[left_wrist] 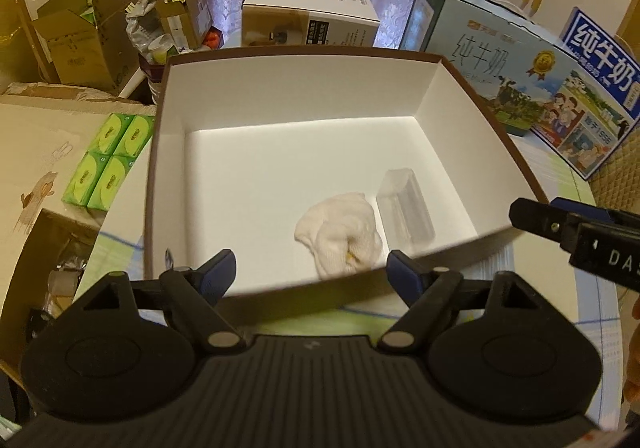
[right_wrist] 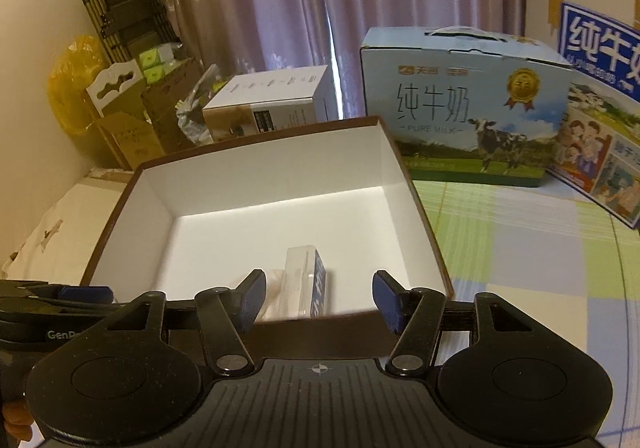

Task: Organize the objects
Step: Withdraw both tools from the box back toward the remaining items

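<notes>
White and soft, the rolled cloth (left_wrist: 340, 238) lies on the floor of the big box (left_wrist: 296, 88), w/ white walls inside and a brown outside. In the left wrist view it sits near the front wall, at about 6 o'clock on the box floor. It looks light and squishy, so I think it will fold when pinched. Best to grab the fat middle, not a loose edge. It's a lump, so no clear way it points.

Just right of it, close beside or touching, lies the clear plastic case (left_wrist: 406, 208), at about 5 o'clock. It looks hard, smooth and prob. slippery, and light. Its long side runs from the front wall back toward 12 o'clock, leaning a bit to 11. In the right wrist view the case (right_wrist: 306, 280) shows a blue side facing right. I'd pinch it across the short way, on the two long flat sides.

The left gripper (left_wrist: 310, 272) hangs by the front wall, fingers wide, nothing in them. The right gripper (right_wrist: 320, 298) sits at the front wall too, fingers partly apart and empty, w/ the case lying beyond them.
</notes>
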### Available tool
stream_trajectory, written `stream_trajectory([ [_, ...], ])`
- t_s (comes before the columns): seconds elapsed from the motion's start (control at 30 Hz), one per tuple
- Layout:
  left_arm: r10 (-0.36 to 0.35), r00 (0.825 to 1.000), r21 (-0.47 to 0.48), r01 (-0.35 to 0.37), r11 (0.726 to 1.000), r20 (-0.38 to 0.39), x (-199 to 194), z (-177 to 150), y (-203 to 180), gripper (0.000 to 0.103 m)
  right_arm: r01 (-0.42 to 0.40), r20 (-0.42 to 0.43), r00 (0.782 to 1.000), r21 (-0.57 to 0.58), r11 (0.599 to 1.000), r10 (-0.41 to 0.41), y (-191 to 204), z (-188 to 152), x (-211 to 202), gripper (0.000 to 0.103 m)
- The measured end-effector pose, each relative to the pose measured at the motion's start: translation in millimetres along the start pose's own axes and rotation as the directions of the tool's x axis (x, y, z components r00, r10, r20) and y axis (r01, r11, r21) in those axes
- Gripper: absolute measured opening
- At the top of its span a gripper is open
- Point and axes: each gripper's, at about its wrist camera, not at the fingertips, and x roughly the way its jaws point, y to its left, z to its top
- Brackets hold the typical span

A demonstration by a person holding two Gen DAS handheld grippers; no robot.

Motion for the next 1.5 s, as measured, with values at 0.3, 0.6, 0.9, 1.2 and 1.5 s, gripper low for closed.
stream_trajectory([
  [0.3,0.001,1.0,-0.011,0.0,1.0,0.031,-43.7,-33.8,-8.4,0.08,-0.034,0.007,0.999,0.021,0.999,0.033,-3.5,-26.6,-41.0,0.056],
  [0.6,0.029,0.998,-0.025,-0.028,0.999,0.048,-77.9,-66.5,-21.0,0.08,-0.079,0.015,0.997,-0.008,0.997,0.079,-7.7,-49.5,-74.5,0.056],
  [0.9,0.025,0.999,-0.019,-0.025,1.0,0.035,-93.0,-95.5,-39.5,0.08,-0.107,-0.005,0.994,0.011,0.994,0.107,-22.4,-73.7,-99.1,0.056],
  [1.2,0.026,1.0,-0.013,-0.026,1.0,0.0,-97.1,-124.8,-40.4,0.08,-0.102,-0.056,0.993,0.007,0.995,0.102,-31.0,-97.7,-108.6,0.056],
  [1.5,0.035,0.998,-0.022,-0.036,0.999,-0.045,-91.2,-142.7,-34.4,0.08,-0.102,-0.108,0.989,0.014,0.995,0.103,-37.1,-118.7,-108.8,0.056],
])
